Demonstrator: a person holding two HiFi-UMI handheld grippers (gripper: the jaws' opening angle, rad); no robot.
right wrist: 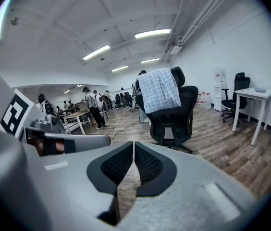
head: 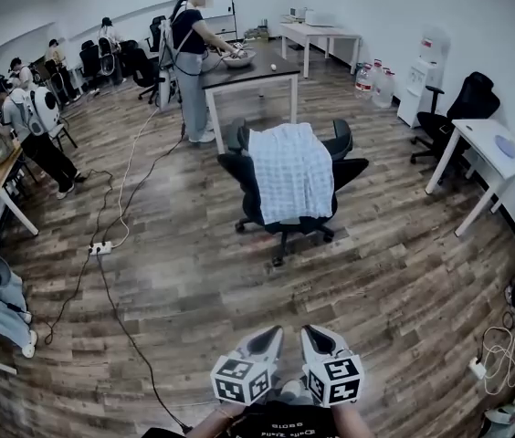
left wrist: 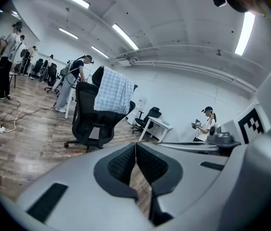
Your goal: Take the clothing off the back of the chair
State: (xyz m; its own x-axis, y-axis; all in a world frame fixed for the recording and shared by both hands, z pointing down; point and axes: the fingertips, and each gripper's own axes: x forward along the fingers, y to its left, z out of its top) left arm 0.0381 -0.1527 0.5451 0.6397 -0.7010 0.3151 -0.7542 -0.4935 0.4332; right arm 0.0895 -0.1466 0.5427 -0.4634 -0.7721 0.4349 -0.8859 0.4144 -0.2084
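Across the wood floor [head: 194, 281], well ahead of me, a black chair [head: 282, 229] stands alone, and the checked shirt [head: 290, 173] is draped over its back, hanging down the side that faces me and covering most of the backrest. Both armrests stick out past the cloth on either side. I hold the left gripper [head: 271, 334] and the right gripper [head: 310, 332] low in front of me, side by side and close together, both aimed at the chair and well apart from it. Each gripper view shows its jaws closed, pads meeting at the tips with nothing between them, so neither one touches the shirt. Through the left gripper view the chair sits to the left of the jaws; through the right one it sits just to the right of them. Behind the chair is a dark desk [head: 262, 73] with a bowl [head: 239, 59] on it, and a person [head: 191, 57] stands at its left end. A white desk [head: 477, 144] stands off to the right, and a cable [head: 120, 190] trails across the floor on the left.
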